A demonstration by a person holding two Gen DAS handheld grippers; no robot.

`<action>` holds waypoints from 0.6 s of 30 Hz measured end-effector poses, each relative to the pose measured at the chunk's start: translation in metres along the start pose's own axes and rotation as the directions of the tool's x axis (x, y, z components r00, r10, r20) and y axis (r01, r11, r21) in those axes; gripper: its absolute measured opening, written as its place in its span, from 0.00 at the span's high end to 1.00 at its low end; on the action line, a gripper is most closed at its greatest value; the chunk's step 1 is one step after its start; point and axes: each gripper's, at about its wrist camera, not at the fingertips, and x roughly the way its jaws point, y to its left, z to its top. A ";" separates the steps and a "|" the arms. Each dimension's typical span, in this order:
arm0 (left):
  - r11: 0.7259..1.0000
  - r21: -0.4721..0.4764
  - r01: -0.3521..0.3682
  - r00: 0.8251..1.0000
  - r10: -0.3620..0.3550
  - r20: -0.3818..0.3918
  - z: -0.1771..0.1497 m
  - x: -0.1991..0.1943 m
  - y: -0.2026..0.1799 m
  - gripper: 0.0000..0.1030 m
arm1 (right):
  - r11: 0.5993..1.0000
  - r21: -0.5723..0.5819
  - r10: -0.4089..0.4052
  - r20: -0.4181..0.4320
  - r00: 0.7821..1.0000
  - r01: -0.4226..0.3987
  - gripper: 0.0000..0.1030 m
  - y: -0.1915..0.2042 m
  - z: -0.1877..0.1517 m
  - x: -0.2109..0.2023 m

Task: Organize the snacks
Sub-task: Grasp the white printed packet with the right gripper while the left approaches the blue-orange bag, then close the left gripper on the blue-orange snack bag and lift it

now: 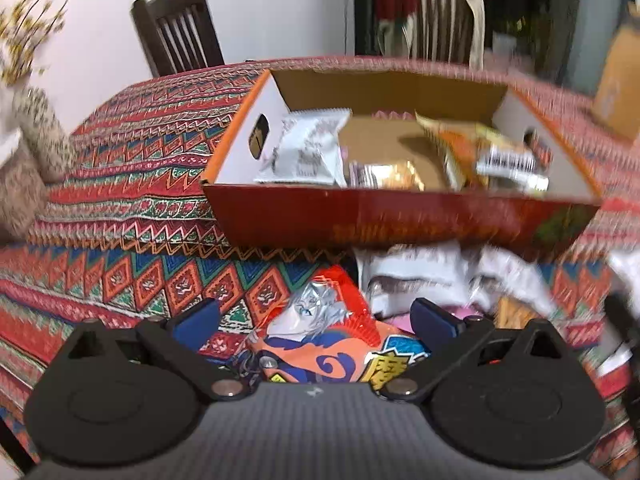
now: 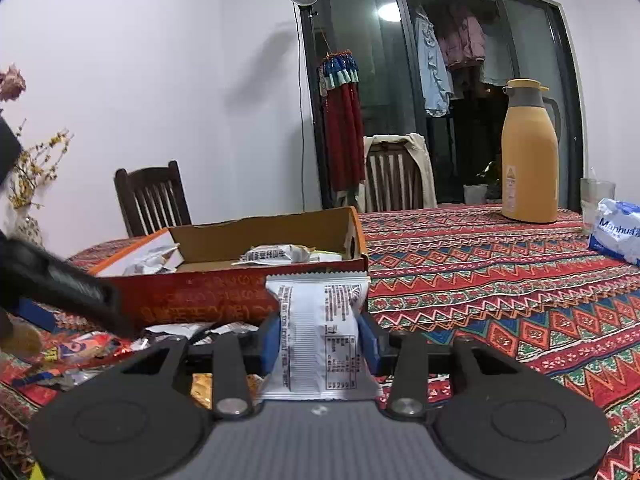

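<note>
Snacks are seen in three places: several packets lie inside the open cardboard box, a loose heap is spread on the counter in front of it, and one white packet is clamped upright between the blue pads of the right claw. That packet is pressed from both sides, its serrated top edge standing in front of the red front wall of the box in the right wrist view, and small printed text is shown on its face. The left claw is held with its pads apart above the loose heap, nothing being gripped between them; an orange packet with a cartoon figure lies directly below the gap, and a crumpled white wrapper lies just beyond it, against the front of the box. Inside the box, a white packet is seen at the left end, a small golden one near the middle by the front wall, and an orange packet with a barcode label at the right end. The counter is covered by a red patterned cloth. Farther back on it, well apart from the box, a yellow thermos jug stands upright, with a white and blue pack near the right edge. Two dark wooden chairs are set behind the counter. The left wrist view is blurred toward its right side.
</note>
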 end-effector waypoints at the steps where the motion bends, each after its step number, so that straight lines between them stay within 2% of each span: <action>1: 1.000 0.014 -0.008 1.000 0.009 -0.004 0.000 0.001 -0.001 0.00 | 1.000 0.005 0.007 0.001 1.000 -0.007 0.60 -0.001 0.000 0.000; 10: 0.998 0.038 -0.045 0.998 0.046 -0.040 -0.011 0.005 0.027 0.00 | 0.998 0.017 0.053 0.018 0.998 -0.053 0.59 -0.003 -0.001 -0.003; 13: 1.000 0.004 -0.023 0.999 0.023 -0.045 -0.019 -0.003 0.038 0.00 | 0.998 0.019 0.057 0.018 0.998 -0.057 0.59 -0.003 -0.001 -0.003; 18: 0.999 -0.040 0.008 1.000 -0.008 -0.004 -0.029 -0.019 0.046 0.00 | 0.998 0.020 0.056 0.016 0.998 -0.056 0.59 -0.004 -0.001 -0.003</action>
